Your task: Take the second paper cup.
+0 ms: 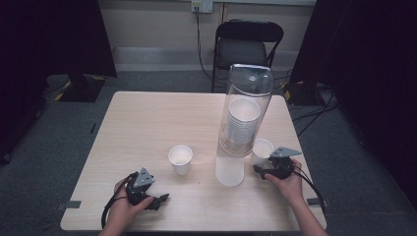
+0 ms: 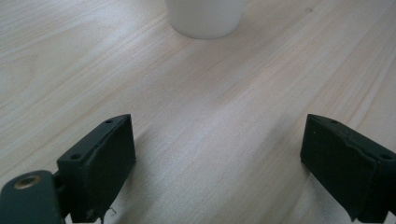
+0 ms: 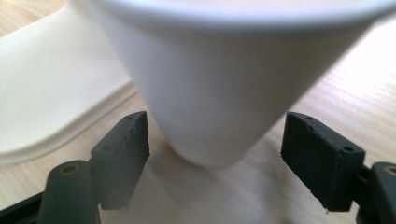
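A person sits at the near side of a pale wooden table (image 1: 147,118), a gripper in each hand. The left gripper (image 1: 156,200) rests low on the tabletop near the front left corner, its jaws spread wide with nothing between them but bare wood; in the left gripper view the base of a white paper cup (image 2: 205,17) stands some way ahead of it. That cup (image 1: 180,159) stands upright and open near the middle of the table. To its right rises a tall clear cup dispenser (image 1: 244,123) with a stack of white cups (image 1: 242,118) inside and a white base. Just right of the dispenser stands a second paper cup (image 1: 261,150), and the right gripper (image 1: 259,170) is up against it: in the right gripper view its jaws stand open on either side of that cup's lower wall (image 3: 219,98), apart from it, not pinching it. A black chair (image 1: 247,46) stands beyond the table's far edge.
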`<state>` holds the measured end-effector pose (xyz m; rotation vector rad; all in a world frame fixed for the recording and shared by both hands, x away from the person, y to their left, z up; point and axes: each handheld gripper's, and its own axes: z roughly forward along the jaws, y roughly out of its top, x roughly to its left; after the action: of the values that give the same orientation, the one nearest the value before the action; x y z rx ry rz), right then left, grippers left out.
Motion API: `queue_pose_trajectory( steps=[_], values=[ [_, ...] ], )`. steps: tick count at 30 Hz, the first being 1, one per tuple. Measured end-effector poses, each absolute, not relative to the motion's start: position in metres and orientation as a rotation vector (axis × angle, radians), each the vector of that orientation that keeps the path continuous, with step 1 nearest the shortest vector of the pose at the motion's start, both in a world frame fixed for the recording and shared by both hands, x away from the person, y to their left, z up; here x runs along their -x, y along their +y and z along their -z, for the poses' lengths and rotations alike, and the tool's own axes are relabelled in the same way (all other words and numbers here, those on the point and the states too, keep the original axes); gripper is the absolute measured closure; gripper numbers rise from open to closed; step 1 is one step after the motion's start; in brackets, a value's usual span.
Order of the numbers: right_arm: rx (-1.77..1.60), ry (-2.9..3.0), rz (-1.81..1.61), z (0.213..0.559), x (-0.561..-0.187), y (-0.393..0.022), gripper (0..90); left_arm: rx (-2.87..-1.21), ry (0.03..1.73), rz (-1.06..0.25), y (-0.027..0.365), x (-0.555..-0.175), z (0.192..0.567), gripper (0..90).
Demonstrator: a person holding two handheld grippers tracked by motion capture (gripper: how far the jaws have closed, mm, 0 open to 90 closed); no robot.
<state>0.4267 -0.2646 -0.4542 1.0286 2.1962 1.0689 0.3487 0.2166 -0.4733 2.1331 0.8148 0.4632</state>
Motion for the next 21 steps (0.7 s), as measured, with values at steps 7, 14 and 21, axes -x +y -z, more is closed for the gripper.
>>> queue_pose_trajectory(
  steps=[7,14,21],
  values=[
    [-1.023,2.19,-1.089,0.454,-0.413,-0.272,21.2,-2.132,0.815,-0.463,0.217,-0.349,0.473,9.6],
    [-1.006,2.193,-1.119,0.45,-0.4,-0.274,19.1,-2.133,0.815,-0.463,0.217,-0.349,0.473,9.6],
    [-1.01,2.208,-1.129,0.45,-0.388,-0.276,15.8,-2.133,0.815,-0.464,0.217,-0.349,0.473,9.6]
  ],
)
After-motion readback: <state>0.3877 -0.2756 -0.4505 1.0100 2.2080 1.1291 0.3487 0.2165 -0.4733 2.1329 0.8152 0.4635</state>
